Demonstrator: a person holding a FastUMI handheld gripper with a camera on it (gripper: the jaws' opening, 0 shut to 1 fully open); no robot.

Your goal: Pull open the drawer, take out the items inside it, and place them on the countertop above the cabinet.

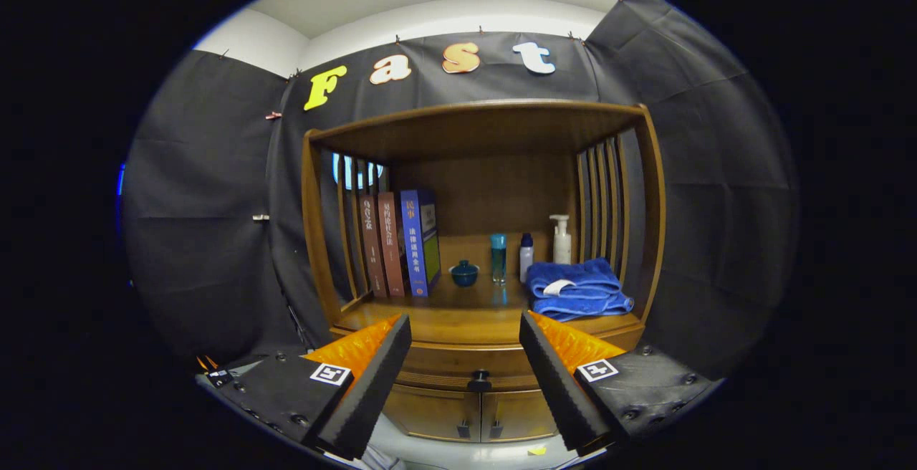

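A wooden cabinet stands ahead of me, with a countertop [458, 323] under an open shelf hutch. Below the countertop's front edge runs a closed drawer [444, 362] with a dark round knob [479, 381]. My gripper [466, 330] is open, its fingers spread wide with nothing between them. The knob lies between and a little beyond the fingertips [397, 334]. What the drawer holds is hidden.
On the countertop stand three books [397, 244] at the left, a small blue lidded cup [464, 273], a teal bottle [498, 257], a white bottle [526, 255], a pump bottle [562, 238] and a folded blue towel [577, 289]. Two cabinet doors [473, 416] sit below the drawer.
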